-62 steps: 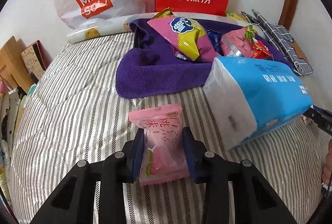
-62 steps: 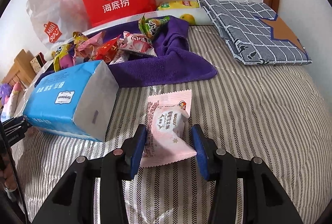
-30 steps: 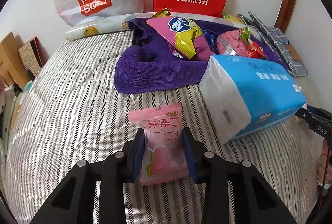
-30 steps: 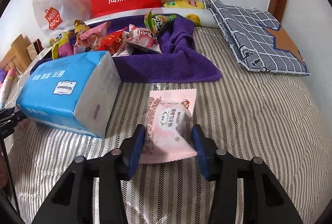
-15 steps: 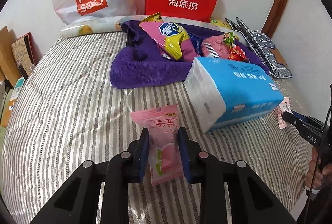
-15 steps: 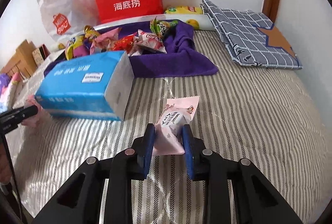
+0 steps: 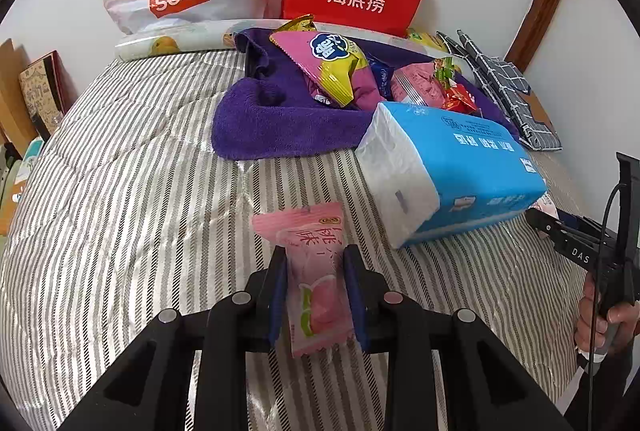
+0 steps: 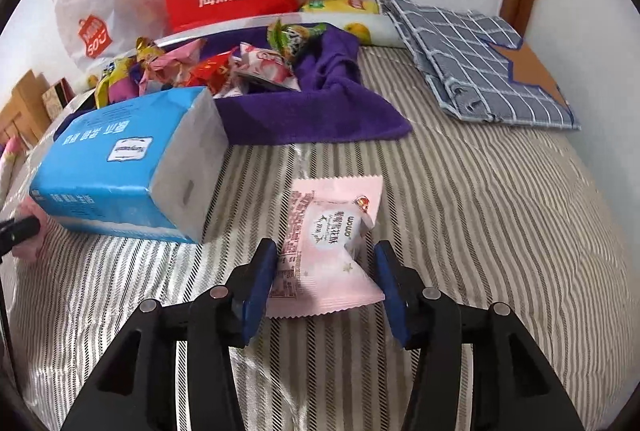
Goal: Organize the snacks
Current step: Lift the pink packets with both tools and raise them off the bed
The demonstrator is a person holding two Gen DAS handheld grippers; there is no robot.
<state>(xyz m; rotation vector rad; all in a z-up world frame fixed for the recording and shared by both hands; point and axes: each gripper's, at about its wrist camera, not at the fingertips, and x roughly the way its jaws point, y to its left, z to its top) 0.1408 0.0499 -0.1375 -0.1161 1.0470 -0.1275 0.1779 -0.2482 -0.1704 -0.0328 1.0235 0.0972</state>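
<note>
Our left gripper (image 7: 316, 281) is clamped on a pink peach candy (image 7: 314, 271) above the striped bedding (image 7: 132, 191), the blue tissue pack (image 7: 460, 167) at 2 o'clock. Our right gripper's (image 8: 326, 275) jaws are opening around a pale pink snack (image 8: 332, 243) lying loose between them, the tissue pack at 10 o'clock.

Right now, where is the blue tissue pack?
The blue tissue pack lies on the striped bedspread, right of centre in the left wrist view, just in front of the purple towel holding the snacks.
</note>
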